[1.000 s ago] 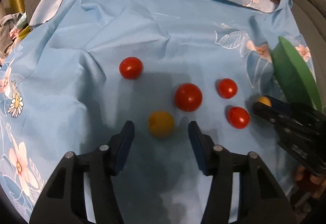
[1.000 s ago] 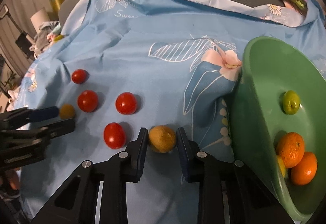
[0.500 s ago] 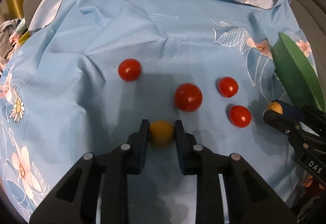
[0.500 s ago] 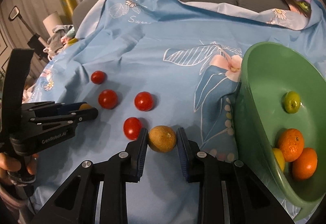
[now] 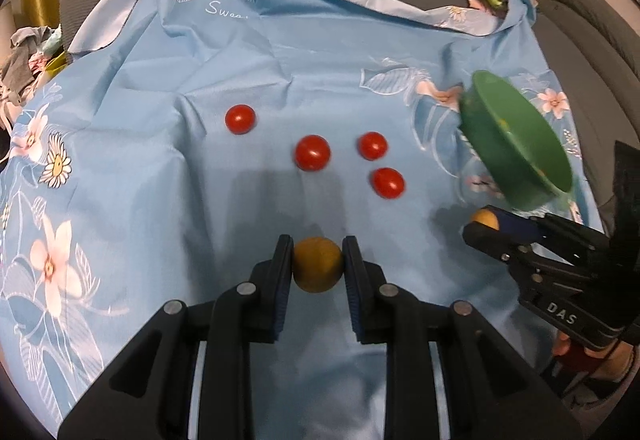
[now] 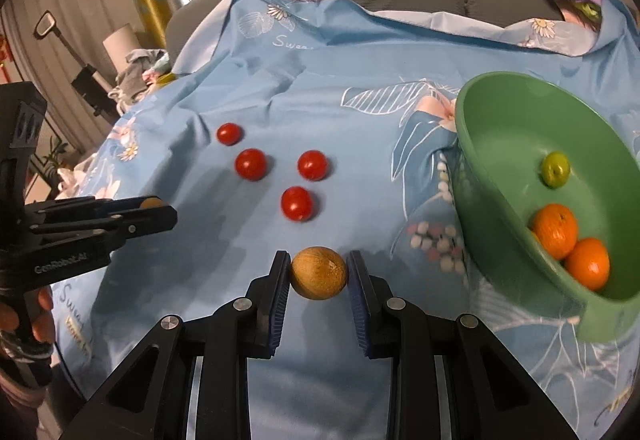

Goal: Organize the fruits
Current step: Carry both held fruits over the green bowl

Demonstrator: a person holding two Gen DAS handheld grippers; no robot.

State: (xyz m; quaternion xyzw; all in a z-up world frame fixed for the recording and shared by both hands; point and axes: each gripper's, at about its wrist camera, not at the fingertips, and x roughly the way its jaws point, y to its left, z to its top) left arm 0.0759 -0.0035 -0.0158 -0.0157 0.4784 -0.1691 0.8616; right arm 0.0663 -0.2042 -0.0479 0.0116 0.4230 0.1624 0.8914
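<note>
Fruits — yellow one (image 5: pixel 318 269) clamped in left tool (image 5: pixel 318 265), underside hidden

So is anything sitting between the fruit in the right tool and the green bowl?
Nothing visible. The right tool grips a yellow-brown fruit, and only bare blue cloth lies between it and the green bowl. The four tomatoes sit off to the left.

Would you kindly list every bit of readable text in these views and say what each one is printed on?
"Swee", cut off by a fold: white script on the blue cloth.
"DAS": on the right gripper.
"GenRobot.AI", slightly blurred: on the left gripper.
Pale script on the cloth's near edge in the right wrist view: not readable.
</note>
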